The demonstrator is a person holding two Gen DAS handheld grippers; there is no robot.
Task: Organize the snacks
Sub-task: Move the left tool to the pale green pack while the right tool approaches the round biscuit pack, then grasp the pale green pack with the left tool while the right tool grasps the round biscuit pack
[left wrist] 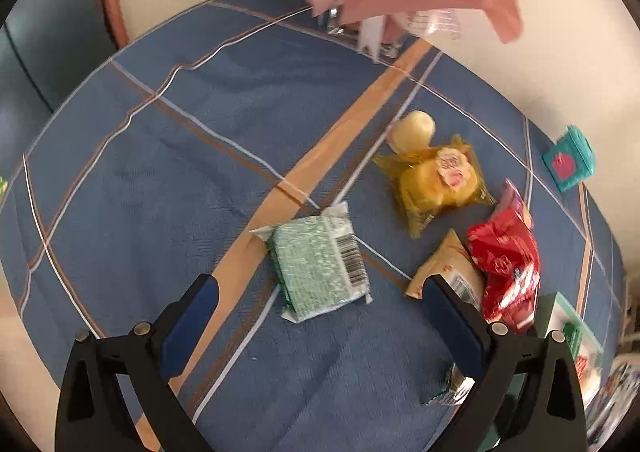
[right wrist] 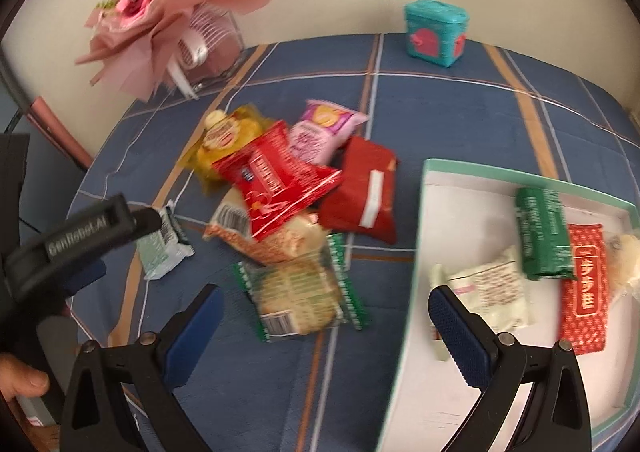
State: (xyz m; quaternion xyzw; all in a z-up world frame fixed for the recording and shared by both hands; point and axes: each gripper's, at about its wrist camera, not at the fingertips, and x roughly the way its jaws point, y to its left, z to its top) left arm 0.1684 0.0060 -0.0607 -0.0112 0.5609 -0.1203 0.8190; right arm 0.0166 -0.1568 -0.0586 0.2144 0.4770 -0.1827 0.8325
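Note:
A pile of snack packets lies on the blue plaid cloth (right wrist: pixel 440 111): a yellow bag (right wrist: pixel 228 143), a red bag (right wrist: pixel 276 179), a pink bag (right wrist: pixel 320 131), a dark red packet (right wrist: pixel 364 191) and a green-edged cracker packet (right wrist: pixel 300 292). A pale green packet (left wrist: pixel 320 268) lies apart, just ahead of my open, empty left gripper (left wrist: pixel 320 288). My right gripper (right wrist: pixel 326 302) is open and empty above the cracker packet. The white box (right wrist: pixel 424 211) at right holds a green packet (right wrist: pixel 542 236), a red packet (right wrist: pixel 586 292) and a cream packet (right wrist: pixel 496 292).
A pink flower bouquet (right wrist: pixel 160 19) over a clear container stands at the back left by the wall. A teal box (right wrist: pixel 434 31) stands at the back. The left gripper's body (right wrist: pixel 80 236) and a hand show at the left of the right wrist view.

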